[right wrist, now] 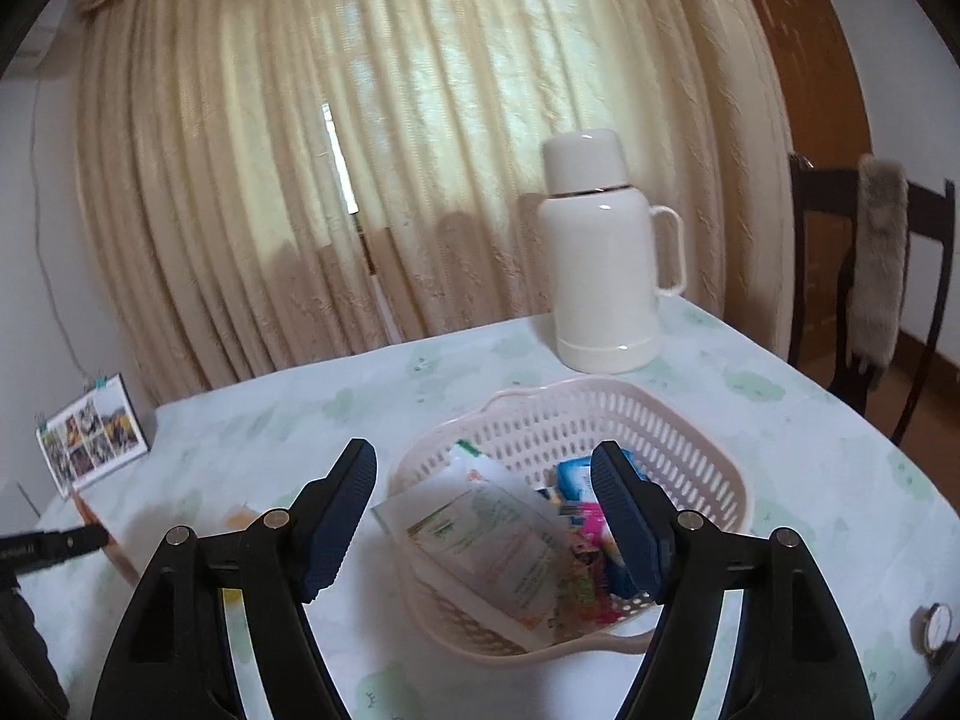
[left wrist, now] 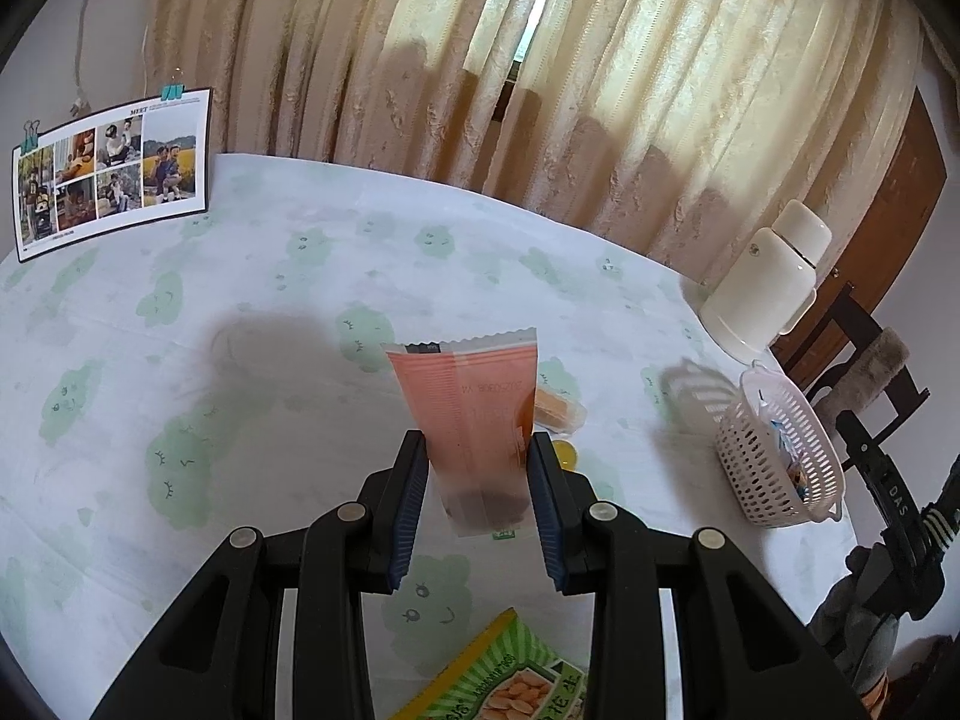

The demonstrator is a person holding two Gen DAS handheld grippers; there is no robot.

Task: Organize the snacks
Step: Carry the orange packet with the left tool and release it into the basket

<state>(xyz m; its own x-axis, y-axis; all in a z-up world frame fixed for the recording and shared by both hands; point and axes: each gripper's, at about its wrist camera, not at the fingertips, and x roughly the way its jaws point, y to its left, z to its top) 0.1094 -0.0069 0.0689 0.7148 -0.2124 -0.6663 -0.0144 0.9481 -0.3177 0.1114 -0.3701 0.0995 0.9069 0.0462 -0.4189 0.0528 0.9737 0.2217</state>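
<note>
Broadly, your table [left wrist: 270, 276] is the largest thing in sight, covered by a pale cloth with green cloud faces, and it has plenty of bare room to the left and centre in the left wrist view. Behind it hangs a cream curtain [right wrist: 372, 168] that hides most of the window. At the far right edge of the table stands a white thermos jug [right wrist: 600, 264], close to the curtain and just behind the basket [right wrist: 690, 444].

That pink perforated basket sits near the table's right side, and your right gripper [right wrist: 489, 510] hovers just in front of and over it with its jaws spread wide and nothing between the pads. Inside lie several snack packets [right wrist: 504, 540]; their printing is too blurred to read. The fingers cover part of the contents.

Your left gripper [left wrist: 477, 492] pinches a pink sachet [left wrist: 465, 402] held upright above the table, well left of the basket. A printed date code on it appears reversed and only partly legible. Its lower end is dark and blurred.

At the far left a photo sheet [left wrist: 114, 171] leans on the wall with the word "MEET" at its top. A green packet [left wrist: 510, 678] showing nuts lies under your left gripper, cut off by the frame, its characters not clear. Beyond the sachet a small orange packet [left wrist: 558, 411] and a yellow round piece [left wrist: 565, 454] are half hidden.
</note>
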